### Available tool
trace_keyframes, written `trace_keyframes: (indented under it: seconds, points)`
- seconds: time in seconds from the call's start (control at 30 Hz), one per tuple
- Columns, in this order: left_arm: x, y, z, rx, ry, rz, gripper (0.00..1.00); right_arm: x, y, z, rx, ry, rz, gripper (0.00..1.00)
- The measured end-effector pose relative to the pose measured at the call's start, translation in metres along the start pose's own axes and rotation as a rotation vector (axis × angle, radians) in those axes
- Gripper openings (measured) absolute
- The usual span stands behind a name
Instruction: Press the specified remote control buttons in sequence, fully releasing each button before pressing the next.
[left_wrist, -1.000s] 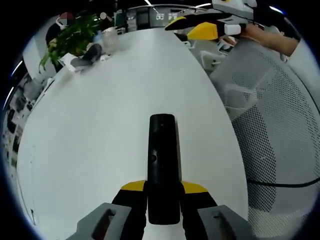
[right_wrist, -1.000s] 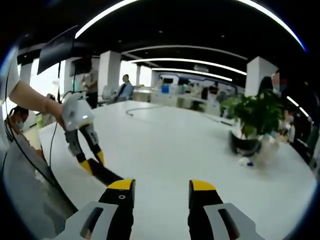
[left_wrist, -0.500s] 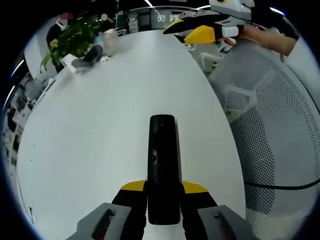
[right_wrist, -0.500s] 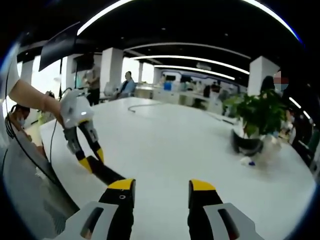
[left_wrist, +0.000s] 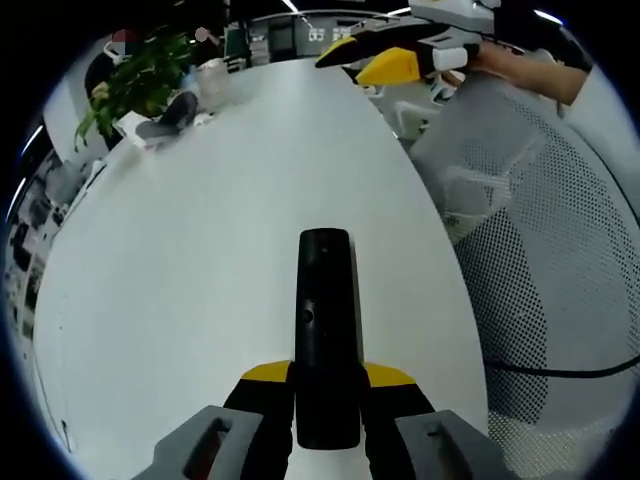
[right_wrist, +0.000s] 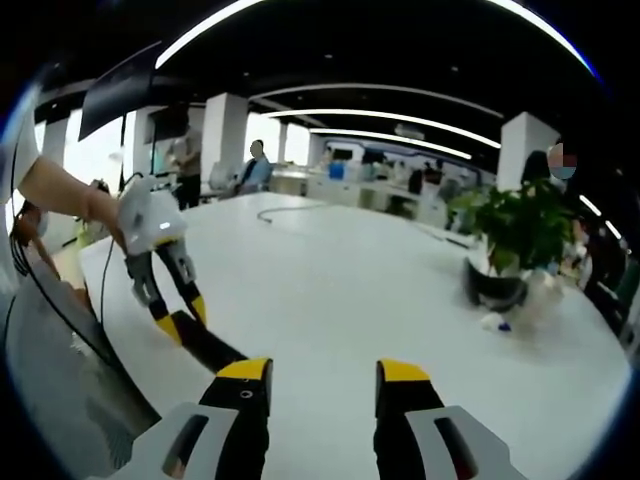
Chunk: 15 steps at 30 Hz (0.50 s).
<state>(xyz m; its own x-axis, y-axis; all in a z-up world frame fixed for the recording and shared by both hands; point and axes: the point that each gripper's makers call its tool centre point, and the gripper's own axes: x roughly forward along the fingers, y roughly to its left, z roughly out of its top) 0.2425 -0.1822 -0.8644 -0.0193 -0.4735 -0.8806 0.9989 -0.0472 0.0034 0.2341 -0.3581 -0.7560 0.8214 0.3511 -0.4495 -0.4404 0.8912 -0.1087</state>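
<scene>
Pressing is judged not yet begun: remote control is clamped in left gripper above tabletop; right gripper is held apart, well off.

The wide white tabletop lies bare ahead of the long black remote control. At its far end stand a leafy green potted plant and a curled dark cable. A grey mesh chair back crowds the near edge.
</scene>
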Motion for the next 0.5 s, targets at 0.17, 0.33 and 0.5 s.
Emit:
trace_keyframes:
  seconds: [0.17, 0.33, 0.5]
  points:
    - [0.0000, -0.0014, -0.0001, 0.011, 0.005, -0.005, 0.25, 0.0004, 0.0009, -0.0003, -0.002, 0.002, 0.004, 0.38]
    - [0.0002, -0.0027, 0.0000, 0.020, 0.015, -0.008, 0.25, 0.0008, 0.0014, -0.0006, -0.004, 0.004, 0.006, 0.38]
    - [0.0003, -0.0041, 0.0003, 0.023, 0.018, -0.010, 0.25, 0.0010, 0.0019, -0.0013, -0.006, 0.008, 0.009, 0.38]
